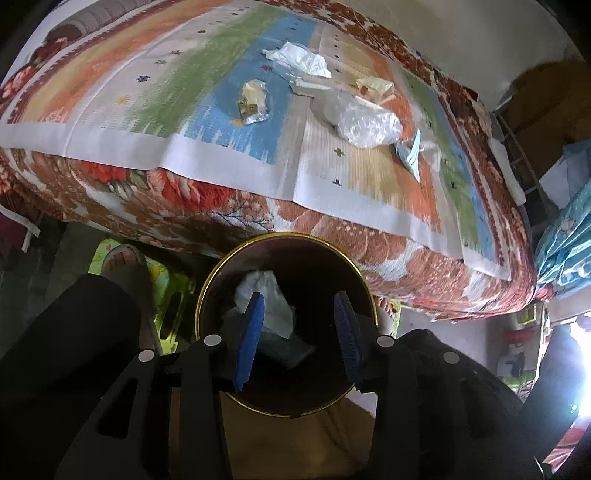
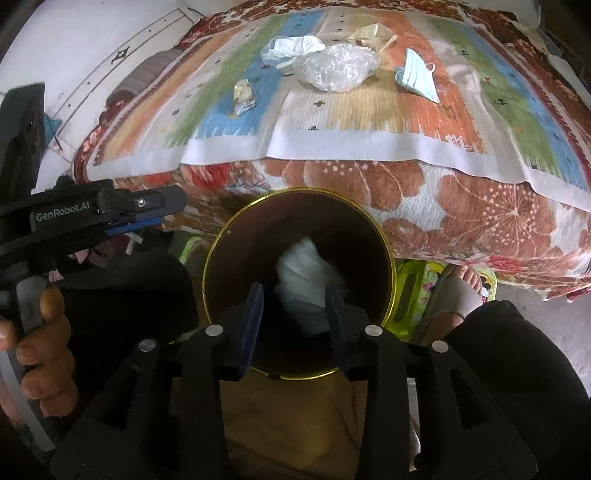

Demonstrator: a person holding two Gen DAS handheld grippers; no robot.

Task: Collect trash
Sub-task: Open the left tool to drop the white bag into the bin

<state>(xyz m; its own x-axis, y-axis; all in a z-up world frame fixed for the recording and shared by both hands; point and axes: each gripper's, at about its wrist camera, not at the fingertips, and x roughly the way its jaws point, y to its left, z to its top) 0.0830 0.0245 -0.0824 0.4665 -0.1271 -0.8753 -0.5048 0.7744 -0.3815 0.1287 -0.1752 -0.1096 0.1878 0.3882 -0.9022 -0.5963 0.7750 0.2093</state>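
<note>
gold-rimmed dark bin (image 2: 388, 254), striped multicolour mat (image 2: 369, 110), floral rust blanket (image 2: 424, 192)

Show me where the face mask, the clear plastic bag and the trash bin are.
face mask (image 2: 419, 75), right wrist view, on its blue pleated panel.
clear plastic bag (image 2: 334, 68), right wrist view, on its crumpled middle.
trash bin (image 1: 218, 275), left wrist view, on its gold rim.

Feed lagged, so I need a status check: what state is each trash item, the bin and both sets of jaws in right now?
Bin: upright, open, white crumpled trash inside.
Left gripper: jaws open, empty, over bin.
Right gripper: jaws open, empty, over bin.
Clear plastic bag: crumpled, on bed.
White bag: crumpled, on bed.
Face mask: folded, on bed.
Foil wrapper: crumpled, on bed.
Yellowish wrapper: on bed.
</note>
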